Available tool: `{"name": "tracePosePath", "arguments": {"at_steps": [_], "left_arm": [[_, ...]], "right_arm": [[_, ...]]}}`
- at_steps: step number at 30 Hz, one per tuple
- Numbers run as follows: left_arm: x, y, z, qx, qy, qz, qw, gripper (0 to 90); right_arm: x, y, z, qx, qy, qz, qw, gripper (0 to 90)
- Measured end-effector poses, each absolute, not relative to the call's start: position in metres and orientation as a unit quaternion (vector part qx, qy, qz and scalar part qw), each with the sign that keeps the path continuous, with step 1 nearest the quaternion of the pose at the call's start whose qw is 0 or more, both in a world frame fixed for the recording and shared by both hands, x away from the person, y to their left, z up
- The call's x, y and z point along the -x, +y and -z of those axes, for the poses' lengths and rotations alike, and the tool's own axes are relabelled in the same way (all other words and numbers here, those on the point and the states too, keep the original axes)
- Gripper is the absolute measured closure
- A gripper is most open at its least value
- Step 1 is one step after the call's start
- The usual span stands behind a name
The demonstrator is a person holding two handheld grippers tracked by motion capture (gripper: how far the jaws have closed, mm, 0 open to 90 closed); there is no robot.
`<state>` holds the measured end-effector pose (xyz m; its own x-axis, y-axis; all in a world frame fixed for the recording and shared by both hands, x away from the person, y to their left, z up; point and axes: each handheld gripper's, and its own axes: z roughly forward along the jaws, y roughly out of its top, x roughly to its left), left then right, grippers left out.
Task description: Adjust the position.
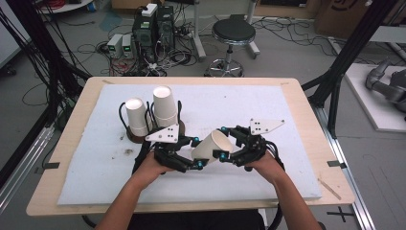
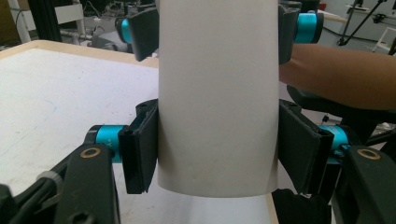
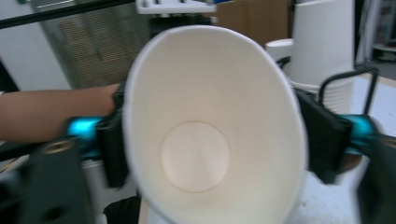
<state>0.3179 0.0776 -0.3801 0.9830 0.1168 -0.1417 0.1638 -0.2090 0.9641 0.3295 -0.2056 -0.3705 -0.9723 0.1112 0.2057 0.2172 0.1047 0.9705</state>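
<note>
Left claw (image 1: 197, 154): clamped on paper cup (image 1: 212, 145) base end.
Right claw (image 1: 225, 154): gripping same cup's rim end.
Cup: tilted, above counter (image 1: 287, 158).

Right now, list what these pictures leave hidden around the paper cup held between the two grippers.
- Paper cup: rim cut off by the top edge, left gripper view.
- Cup's outer base: hidden behind its own wall, right gripper view; too small in the high view.
- Cup stacks: their holder's base hidden by the left gripper, high view.

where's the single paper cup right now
In the high view the paper cup is held tilted above the white mat between the left gripper and right gripper, right of the cup stacks.
</note>
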Motion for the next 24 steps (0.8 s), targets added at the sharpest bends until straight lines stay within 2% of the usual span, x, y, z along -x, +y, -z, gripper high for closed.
{"name": "tracePosePath", "arguments": {"at_steps": [5, 12, 15, 17, 19, 22, 24], "left_arm": [[-0.317, 0.075, 0.382, -0.785, 0.098, 0.012, 0.611, 34.7], [-0.315, 0.068, 0.383, -0.808, 0.111, -0.002, 0.578, 26.7], [-0.316, 0.066, 0.384, -0.809, 0.114, 0.001, 0.577, 27.3], [-0.317, 0.066, 0.385, -0.813, 0.105, 0.001, 0.573, 32.6], [-0.316, 0.065, 0.386, -0.815, 0.1, 0.003, 0.571, 34.0], [-0.316, 0.067, 0.385, -0.807, 0.093, 0.007, 0.583, 34.5], [-0.317, 0.069, 0.384, -0.799, 0.093, 0.009, 0.595, 34.6]], "right_arm": [[-0.33, -0.206, 0.37, 0.099, -0.751, 0.652, 0.031, 29.7], [-0.329, -0.201, 0.367, 0.098, -0.783, 0.614, 0.005, 29.9], [-0.328, -0.199, 0.367, 0.098, -0.787, 0.609, 0.008, 30.1], [-0.328, -0.198, 0.368, 0.098, -0.787, 0.609, 0.011, 30.1], [-0.328, -0.197, 0.368, 0.097, -0.785, 0.611, 0.013, 30.1], [-0.327, -0.197, 0.369, 0.099, -0.777, 0.621, 0.017, 24.6], [-0.325, -0.196, 0.368, 0.104, -0.765, 0.636, 0.02, 16.6]]}}
